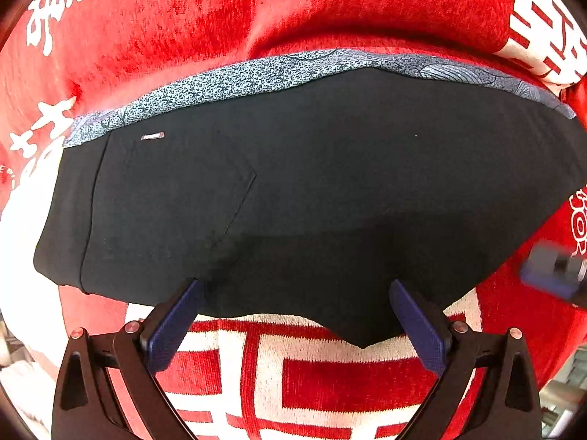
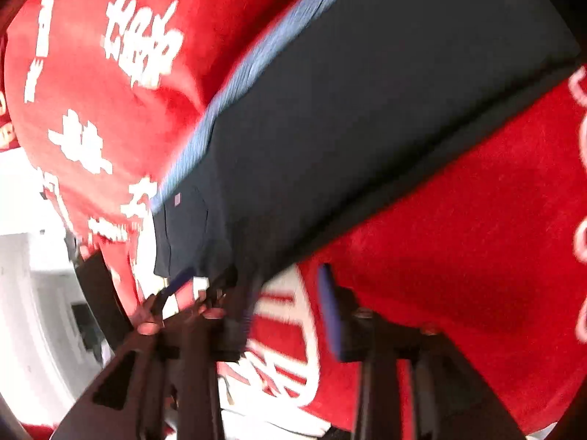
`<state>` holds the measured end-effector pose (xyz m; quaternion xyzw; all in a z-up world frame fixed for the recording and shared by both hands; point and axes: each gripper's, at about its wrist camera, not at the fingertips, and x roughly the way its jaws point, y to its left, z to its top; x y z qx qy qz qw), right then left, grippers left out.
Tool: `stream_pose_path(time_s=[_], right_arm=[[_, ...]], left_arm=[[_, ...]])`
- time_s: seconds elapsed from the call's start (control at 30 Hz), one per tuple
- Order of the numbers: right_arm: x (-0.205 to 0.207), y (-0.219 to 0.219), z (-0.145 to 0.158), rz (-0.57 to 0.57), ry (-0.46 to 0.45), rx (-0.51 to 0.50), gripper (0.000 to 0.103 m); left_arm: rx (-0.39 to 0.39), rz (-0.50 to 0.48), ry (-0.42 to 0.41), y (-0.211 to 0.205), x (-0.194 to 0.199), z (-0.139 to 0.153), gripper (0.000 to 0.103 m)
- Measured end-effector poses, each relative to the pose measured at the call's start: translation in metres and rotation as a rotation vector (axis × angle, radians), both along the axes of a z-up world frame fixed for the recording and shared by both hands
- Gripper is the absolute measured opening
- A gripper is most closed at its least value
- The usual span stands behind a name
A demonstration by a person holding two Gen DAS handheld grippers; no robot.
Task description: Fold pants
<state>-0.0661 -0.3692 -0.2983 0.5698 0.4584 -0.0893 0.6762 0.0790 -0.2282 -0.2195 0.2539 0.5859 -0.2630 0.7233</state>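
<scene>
Folded black pants (image 1: 293, 190) lie flat on a red blanket (image 1: 165, 25), with a blue-and-white patterned waistband lining (image 1: 256, 77) showing along the far edge. My left gripper (image 1: 297, 297) points down over the near edge of the pants, open wide, its blue pads (image 1: 172, 326) on either side of the cloth's lower corner. In the blurred right wrist view the pants (image 2: 367, 110) run from upper right to lower left. My right gripper (image 2: 290, 293) stands open just off their near edge, with only blanket (image 2: 458, 238) between its fingers.
The blanket carries large white characters (image 1: 47, 139) and a white pattern (image 1: 256, 366). A blurred blue and black part of the right gripper (image 1: 550, 273) shows at the right edge. A person's fingers (image 2: 146, 326) show beside the left gripper's pad (image 2: 178, 281). White furniture (image 2: 33, 293) lies beyond the blanket's left edge.
</scene>
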Motion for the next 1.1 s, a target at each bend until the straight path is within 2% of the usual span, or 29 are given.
stream_pose_path(time_s=[0.13, 0.2, 0.33, 0.4, 0.47, 0.6, 0.67, 0.7, 0.77, 0.83, 0.9, 0.97, 1.03, 1.1], right_arm=[[-0.003, -0.024, -0.009, -0.087, -0.003, 0.025, 0.042], [-0.005, -0.032, -0.018, -0.133, 0.004, 0.066, 0.02], [-0.023, -0.031, -0.022, -0.217, 0.028, 0.102, 0.007], [-0.033, -0.025, -0.022, -0.242, 0.059, 0.131, 0.007], [-0.038, -0.025, -0.011, -0.203, 0.082, 0.094, 0.01], [-0.022, -0.047, 0.034, -0.059, 0.075, -0.178, 0.013], [-0.013, -0.063, 0.04, -0.024, 0.093, -0.251, 0.028], [-0.006, -0.073, 0.036, -0.008, 0.116, -0.27, 0.03], [-0.002, -0.079, 0.028, 0.029, 0.149, -0.29, 0.029], [-0.004, -0.074, 0.017, 0.094, 0.187, -0.309, 0.023], [-0.011, -0.064, 0.017, 0.137, 0.196, -0.354, 0.022], [-0.019, -0.058, 0.01, 0.17, 0.253, -0.368, 0.021], [-0.027, -0.058, 0.015, 0.143, 0.215, -0.35, 0.024], [-0.039, -0.06, 0.026, 0.118, 0.161, -0.321, 0.025]], left_arm=[[-0.002, 0.008, 0.003, 0.002, 0.0, 0.001, 0.102], [-0.004, 0.007, -0.002, 0.002, 0.0, 0.001, 0.102], [0.006, 0.01, -0.003, 0.002, -0.005, 0.005, 0.102], [0.014, 0.009, -0.004, 0.001, -0.006, 0.007, 0.102], [0.025, 0.006, 0.009, -0.003, -0.004, 0.015, 0.102], [-0.072, 0.03, 0.031, -0.019, -0.001, 0.04, 0.102], [-0.074, 0.01, 0.034, -0.035, -0.005, 0.038, 0.102], [-0.062, -0.002, 0.035, -0.044, -0.008, 0.034, 0.102], [-0.03, -0.025, 0.045, -0.06, -0.017, 0.021, 0.102], [0.006, -0.033, 0.037, -0.065, -0.028, 0.007, 0.102], [-0.02, 0.0, 0.021, -0.062, -0.031, 0.008, 0.102], [-0.028, 0.027, 0.042, -0.058, -0.03, 0.008, 0.102], [-0.022, 0.06, 0.068, -0.057, -0.028, 0.009, 0.102], [-0.007, 0.054, 0.054, -0.059, -0.031, 0.016, 0.102]])
